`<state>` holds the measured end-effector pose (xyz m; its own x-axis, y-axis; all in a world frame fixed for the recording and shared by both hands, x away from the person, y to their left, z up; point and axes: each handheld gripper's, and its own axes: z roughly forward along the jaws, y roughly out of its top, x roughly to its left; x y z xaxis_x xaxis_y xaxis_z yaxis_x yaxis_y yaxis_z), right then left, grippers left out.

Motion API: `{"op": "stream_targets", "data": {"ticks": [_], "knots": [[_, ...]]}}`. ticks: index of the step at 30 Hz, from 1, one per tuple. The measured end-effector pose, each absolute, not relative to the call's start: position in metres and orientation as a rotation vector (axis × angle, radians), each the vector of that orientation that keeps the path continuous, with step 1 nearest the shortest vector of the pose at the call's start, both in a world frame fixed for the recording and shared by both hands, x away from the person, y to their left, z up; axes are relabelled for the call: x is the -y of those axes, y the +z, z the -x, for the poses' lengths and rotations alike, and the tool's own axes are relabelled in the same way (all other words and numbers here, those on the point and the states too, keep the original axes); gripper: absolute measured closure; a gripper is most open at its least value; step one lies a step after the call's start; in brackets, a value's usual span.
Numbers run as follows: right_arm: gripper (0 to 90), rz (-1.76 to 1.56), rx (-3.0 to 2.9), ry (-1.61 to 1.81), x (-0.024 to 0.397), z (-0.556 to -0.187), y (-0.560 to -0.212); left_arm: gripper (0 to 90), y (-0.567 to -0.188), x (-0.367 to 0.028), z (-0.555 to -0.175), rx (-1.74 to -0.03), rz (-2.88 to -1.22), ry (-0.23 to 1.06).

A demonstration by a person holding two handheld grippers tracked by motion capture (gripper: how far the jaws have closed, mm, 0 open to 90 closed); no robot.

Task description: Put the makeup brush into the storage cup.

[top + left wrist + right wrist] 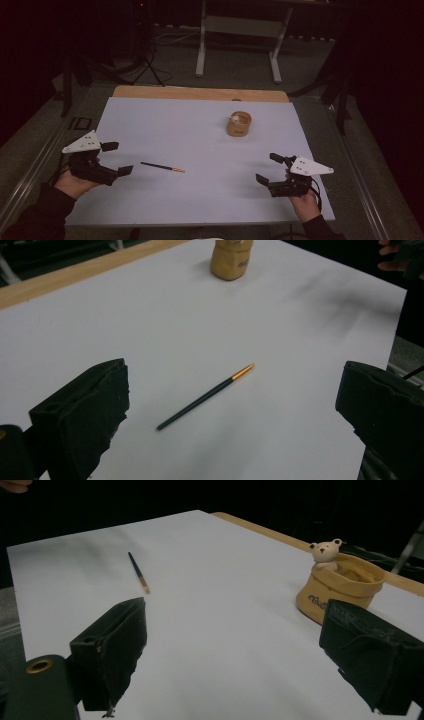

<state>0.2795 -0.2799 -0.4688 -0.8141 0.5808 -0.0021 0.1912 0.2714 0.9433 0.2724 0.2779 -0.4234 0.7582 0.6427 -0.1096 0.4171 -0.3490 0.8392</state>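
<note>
My left tool (116, 158) and right tool (268, 169) both gape wide — nothing between the jaws; each hovers over the white surface (200, 200). A paintbrush (162, 167) lies flat near my left tool; the tan pot (239, 124) — a small bear on its rim — stands well apart.

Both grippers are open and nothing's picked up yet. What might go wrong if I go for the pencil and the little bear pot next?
1. The pencil is thin and lies flat on the white sheet; the left gripper with its thick jaws may push or roll it rather than pinch it.
2. The pot looks soft-sided and light; squeezing it with the right gripper could crush or tip it.
3. The bear perches at the rim and might get knocked.
</note>
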Motion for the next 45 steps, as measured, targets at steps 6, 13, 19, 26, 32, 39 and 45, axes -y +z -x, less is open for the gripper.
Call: {"op": "stream_targets", "data": {"ticks": [6, 13, 19, 26, 32, 39, 45], "knots": [[11.8, -0.701, -2.204, 1.561, 0.279, -0.28, -0.469, 1.3, -0.416, -0.272, -0.283, -0.773, -2.032, 0.285], [11.8, -0.7, -2.207, 1.564, 0.279, -0.28, -0.469, 1.3, -0.413, -0.264, -0.294, -0.731, -2.103, 0.242], [11.8, -0.7, -2.212, 1.564, 0.278, -0.28, -0.469, 1.3, -0.413, -0.25, -0.307, -0.675, -2.201, 0.211], [11.8, -0.701, -2.215, 1.569, 0.278, -0.28, -0.47, 1.3, -0.412, -0.237, -0.318, -0.613, -2.254, 0.185], [11.8, -0.702, -2.217, 1.567, 0.278, -0.281, -0.47, 1.3, -0.416, -0.227, -0.328, -0.573, -2.324, 0.161], [11.8, -0.7, -2.221, 1.569, 0.278, -0.281, -0.471, 1.3, -0.421, -0.213, -0.334, -0.505, -2.407, 0.147], [11.8, -0.695, -2.225, 1.572, 0.277, -0.281, -0.471, 4.8, -0.426, -0.207, -0.339, -0.454, -2.456, 0.117]]}}
